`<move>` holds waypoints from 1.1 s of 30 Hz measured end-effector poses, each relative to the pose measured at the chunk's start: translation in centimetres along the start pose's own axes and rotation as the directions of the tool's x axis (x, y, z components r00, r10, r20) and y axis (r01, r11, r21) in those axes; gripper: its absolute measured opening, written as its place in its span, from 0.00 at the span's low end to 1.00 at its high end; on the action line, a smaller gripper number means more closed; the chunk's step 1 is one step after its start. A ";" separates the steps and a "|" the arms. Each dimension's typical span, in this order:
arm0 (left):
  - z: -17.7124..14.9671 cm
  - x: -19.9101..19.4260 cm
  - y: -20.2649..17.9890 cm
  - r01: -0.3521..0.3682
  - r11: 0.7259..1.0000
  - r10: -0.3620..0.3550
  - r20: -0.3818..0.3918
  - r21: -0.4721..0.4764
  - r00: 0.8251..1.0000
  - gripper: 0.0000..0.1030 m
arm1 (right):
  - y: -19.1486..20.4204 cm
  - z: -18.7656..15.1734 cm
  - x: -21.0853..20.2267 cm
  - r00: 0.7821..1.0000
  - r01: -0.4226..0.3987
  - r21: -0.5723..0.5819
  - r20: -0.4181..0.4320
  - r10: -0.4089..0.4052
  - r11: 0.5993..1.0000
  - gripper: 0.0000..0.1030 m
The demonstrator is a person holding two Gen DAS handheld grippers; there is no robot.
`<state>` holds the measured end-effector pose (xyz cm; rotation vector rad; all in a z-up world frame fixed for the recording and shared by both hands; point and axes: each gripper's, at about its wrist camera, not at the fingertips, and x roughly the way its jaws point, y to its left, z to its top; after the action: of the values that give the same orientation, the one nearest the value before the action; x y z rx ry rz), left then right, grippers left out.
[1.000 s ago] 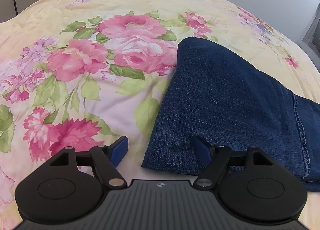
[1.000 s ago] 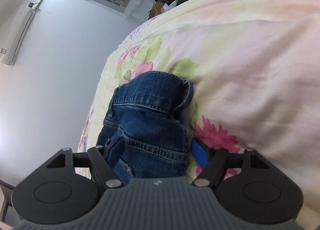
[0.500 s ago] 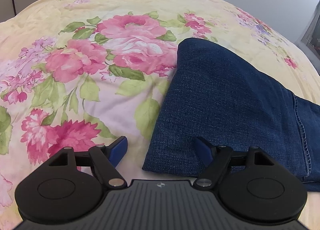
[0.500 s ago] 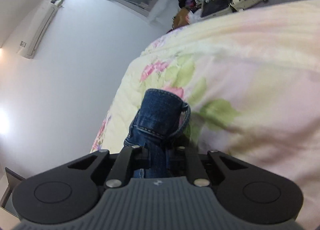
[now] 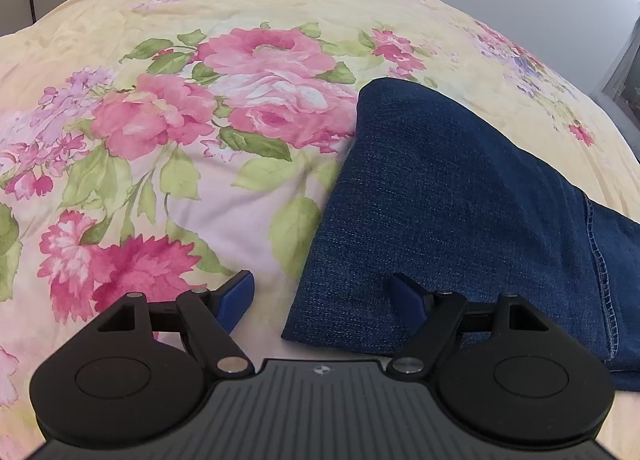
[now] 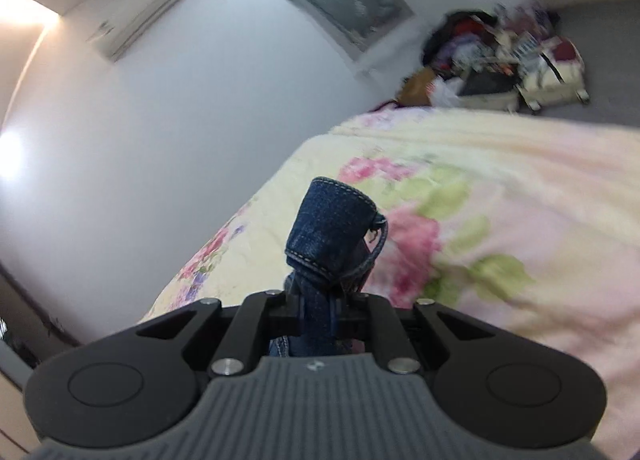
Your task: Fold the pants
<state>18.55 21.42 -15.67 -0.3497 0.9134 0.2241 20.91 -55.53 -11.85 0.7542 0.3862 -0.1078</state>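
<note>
Dark blue jeans (image 5: 460, 195) lie folded on the floral bedspread (image 5: 160, 139), their near folded corner between the fingers of my left gripper (image 5: 324, 294). The left gripper is open, its right finger over the denim and its left finger over the bedspread. My right gripper (image 6: 318, 310) is shut on a bunched waistband part of the jeans (image 6: 328, 227), which sticks up past the fingers, lifted above the bed.
The bed (image 6: 500, 187) runs along a white wall (image 6: 180, 131). A pile of clothes and bags (image 6: 500, 59) lies on the floor beyond the bed's far end. An air conditioner (image 6: 140, 15) hangs high on the wall.
My right gripper closed on the waistband and lifted it off the bed, tilting the view up toward the wall. The left gripper stayed open and nearly still at the jeans' corner.
</note>
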 end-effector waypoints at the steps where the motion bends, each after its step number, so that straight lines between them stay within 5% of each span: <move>1: 0.0 0.0 0.0 0.001 1.000 -0.001 0.001 -0.003 1.000 0.88 | 1.8 0.0 -0.6 1.000 -0.019 -0.079 0.010 0.020 0.997 0.05; 8: -0.2 -0.2 -0.2 0.012 1.000 -0.012 0.009 -0.003 1.000 0.87 | 14.1 -4.4 -4.5 0.989 -0.130 -0.518 -0.004 0.150 0.845 0.05; 14: -0.3 -0.3 -0.4 0.018 1.000 -0.018 0.011 -0.002 1.000 0.87 | 20.4 -11.5 -4.9 0.969 -0.239 -0.687 -0.124 0.213 0.686 0.05; 15: -0.3 -0.3 -0.3 0.019 1.000 -0.019 0.010 -0.002 1.000 0.87 | 21.9 -14.6 -4.9 0.964 -0.259 -0.750 -0.160 0.213 0.609 0.05; 16: -0.3 -0.3 -0.3 0.019 1.000 -0.019 0.010 -0.001 1.000 0.87 | 21.9 -14.6 -4.9 0.964 -0.259 -0.750 -0.160 0.213 0.609 0.05; 18: -0.3 -0.3 -0.4 0.020 1.000 -0.020 0.010 0.001 1.000 0.87 | 23.2 -17.8 -4.7 0.959 -0.278 -0.801 -0.203 0.197 0.530 0.05; 19: -0.3 -0.3 -0.4 0.021 1.000 -0.021 0.010 0.003 1.000 0.86 | 23.6 -21.3 -3.8 0.957 -0.289 -0.848 -0.247 0.151 0.444 0.05; 24: -0.3 -0.6 -0.7 0.013 1.000 -0.014 0.024 0.016 1.000 0.81 | 22.3 -27.1 -1.5 0.932 -0.351 -0.867 -0.358 0.047 0.354 0.06; 27: -0.4 -1.9 -1.5 -0.023 1.000 0.021 0.084 0.016 0.996 0.78 | 21.9 -30.4 -2.2 0.940 -0.336 -0.920 -0.342 0.006 0.203 0.07; 33: -0.2 -4.8 -6.3 0.100 0.994 -0.104 0.138 0.032 0.985 0.81 | 21.7 -29.4 -3.2 0.937 -0.336 -0.914 -0.350 -0.022 0.229 0.20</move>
<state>17.64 15.31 -10.69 -0.3523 0.7579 0.1410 14.09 -19.72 -16.04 -0.5149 0.5618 0.4562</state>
